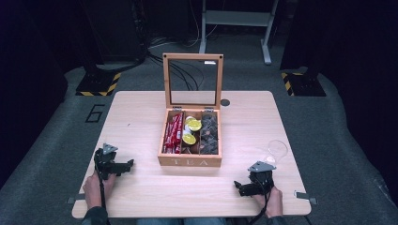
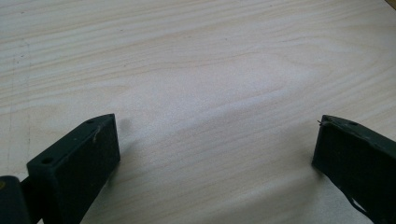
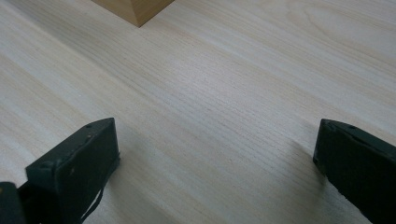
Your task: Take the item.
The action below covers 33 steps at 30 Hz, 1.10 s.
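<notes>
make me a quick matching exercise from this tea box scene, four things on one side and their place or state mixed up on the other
Things:
1. tea box lid
2. red packets
3. clear glass
4. left tongs

Place or state:
A. in the left compartment of the box
B. open, jaws wide apart over bare table
C. standing upright, swung open
D. on the table at the right, just beyond the right tongs

Pairs: 1-C, 2-A, 3-D, 4-B
</notes>
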Motion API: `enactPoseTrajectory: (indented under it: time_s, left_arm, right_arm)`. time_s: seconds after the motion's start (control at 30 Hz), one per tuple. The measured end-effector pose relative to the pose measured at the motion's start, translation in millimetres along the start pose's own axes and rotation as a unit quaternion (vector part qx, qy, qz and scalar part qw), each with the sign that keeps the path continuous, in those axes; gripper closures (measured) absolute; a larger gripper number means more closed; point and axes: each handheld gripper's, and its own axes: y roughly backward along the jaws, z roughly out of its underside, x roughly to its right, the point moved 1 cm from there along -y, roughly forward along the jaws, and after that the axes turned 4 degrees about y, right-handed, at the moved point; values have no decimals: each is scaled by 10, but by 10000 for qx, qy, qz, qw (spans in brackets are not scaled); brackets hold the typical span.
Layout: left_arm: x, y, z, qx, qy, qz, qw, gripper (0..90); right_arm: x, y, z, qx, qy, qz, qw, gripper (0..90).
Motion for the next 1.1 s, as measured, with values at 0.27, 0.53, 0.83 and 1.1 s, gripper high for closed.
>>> enactPoseTrajectory:
  time_s: [0.27, 0.53, 0.83, 1.1]
  left_arm:
    - [1, 0, 0, -1, 3, 0, 10000, 2]
    - [0, 0, 0, -3, 2, 1, 10000, 2]
    - [0, 0, -1, 1, -1, -2, 10000, 2]
    - [3, -3, 0, 20, 24, -3, 10000, 2]
  right_arm:
    - [-7, -2, 0, 35, -25, 28, 10000, 0]
    - [-6, -2, 1, 40, -15, 18, 10000, 0]
    - [-4, 5, -1, 0, -73, 53, 10000, 8]
    - [18, 13, -37, -79, -173, -46, 9998, 1]
